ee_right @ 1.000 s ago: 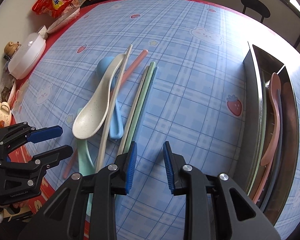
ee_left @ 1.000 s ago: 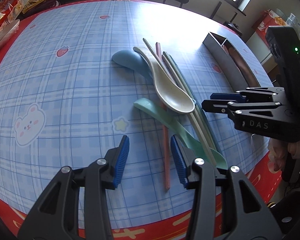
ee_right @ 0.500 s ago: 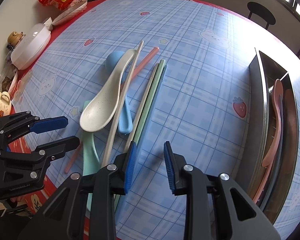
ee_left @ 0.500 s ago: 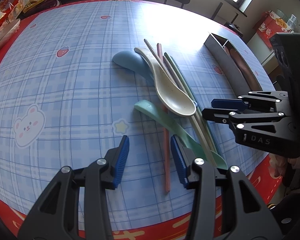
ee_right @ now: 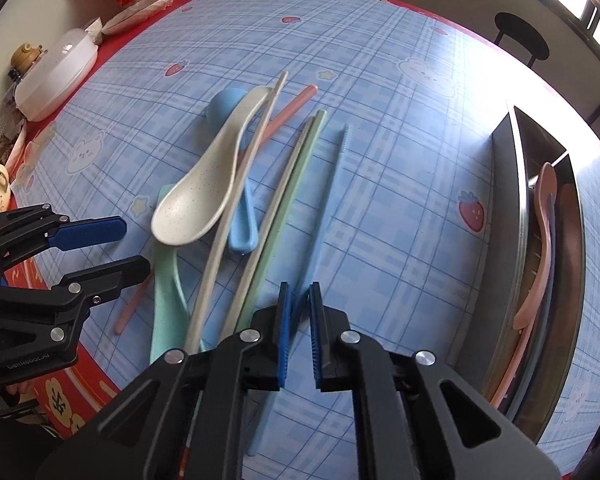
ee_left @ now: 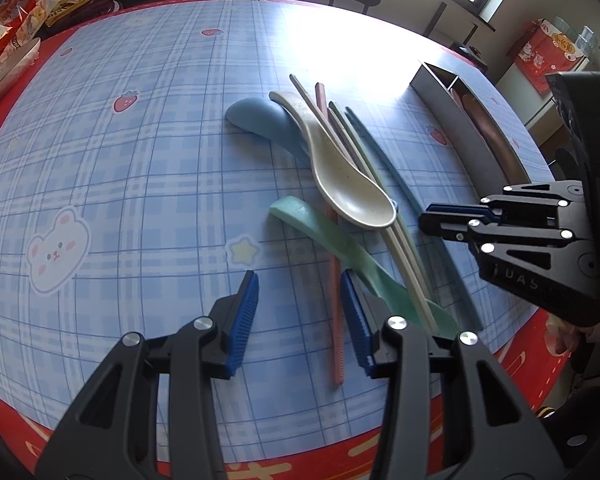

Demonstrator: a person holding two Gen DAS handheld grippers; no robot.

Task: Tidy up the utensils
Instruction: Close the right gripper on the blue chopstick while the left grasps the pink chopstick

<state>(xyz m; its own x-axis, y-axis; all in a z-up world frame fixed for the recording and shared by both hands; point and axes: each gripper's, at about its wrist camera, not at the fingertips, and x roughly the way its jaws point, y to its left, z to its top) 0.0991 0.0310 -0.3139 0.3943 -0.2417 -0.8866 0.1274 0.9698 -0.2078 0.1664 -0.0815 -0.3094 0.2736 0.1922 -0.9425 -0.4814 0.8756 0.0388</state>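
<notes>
A blue plaid cloth with bears and strawberries covers the desk [ee_right: 380, 80], and daylight washes out its far edge. The blue chopstick [ee_right: 332, 184] lies apart from the pile, running up the middle of the right wrist view, and my right gripper [ee_right: 299, 304] has just been closing on its near end; the jaws now stand narrow with the stick pinched between the pads. To its left lies the heap: cream spoon [ee_right: 204, 192], blue spoon [ee_right: 242, 216], green spoon [ee_right: 166, 280], green chopstick [ee_right: 296, 176], a cream pair and a pink stick. My left gripper [ee_left: 300, 312] hovers half open over the desk, holding nothing.

I'd lift straight up, keeping the stick level so its far end clears the green chopstick, then carry it to the metal tray [ee_right: 508, 240] at the right edge.

Only the right wrist view shows the tray's compartments with a pink spoon [ee_right: 540, 248] inside. The left view shows my right gripper from the side, and the pink stick's full length.
</notes>
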